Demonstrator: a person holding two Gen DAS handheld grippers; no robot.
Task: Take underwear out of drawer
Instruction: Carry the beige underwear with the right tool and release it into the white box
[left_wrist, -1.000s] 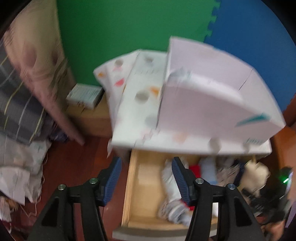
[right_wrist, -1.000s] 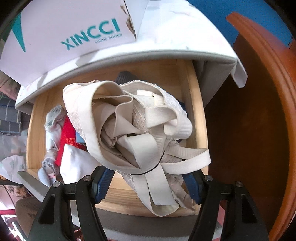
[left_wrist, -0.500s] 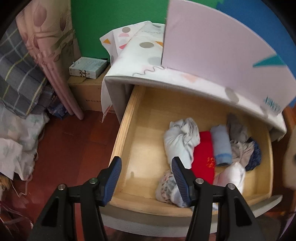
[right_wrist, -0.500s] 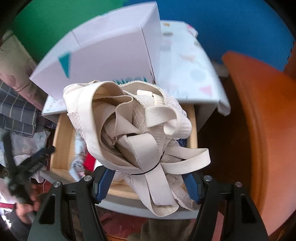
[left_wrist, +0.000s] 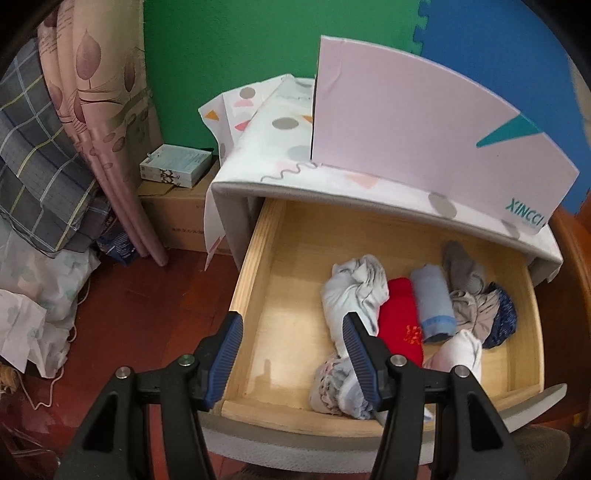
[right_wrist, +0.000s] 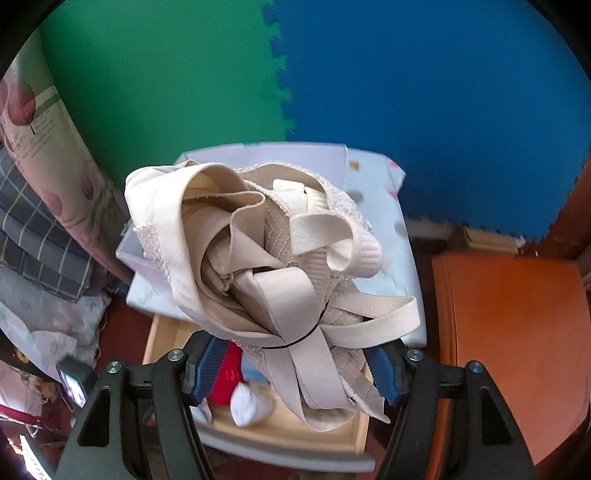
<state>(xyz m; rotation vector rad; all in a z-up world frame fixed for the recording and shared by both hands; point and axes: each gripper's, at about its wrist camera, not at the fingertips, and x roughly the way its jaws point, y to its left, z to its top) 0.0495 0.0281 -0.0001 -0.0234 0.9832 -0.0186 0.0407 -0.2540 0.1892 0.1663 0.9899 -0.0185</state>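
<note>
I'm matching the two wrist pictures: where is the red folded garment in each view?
Left wrist view: the red folded garment lies in the open drawer, right of centre, between a pale grey bundle and a light blue roll.
Right wrist view: red folded garment at lower left of centre, partly hidden behind the beige bra.
Shared landmark: the white XINCCI box on the cabinet.
</note>
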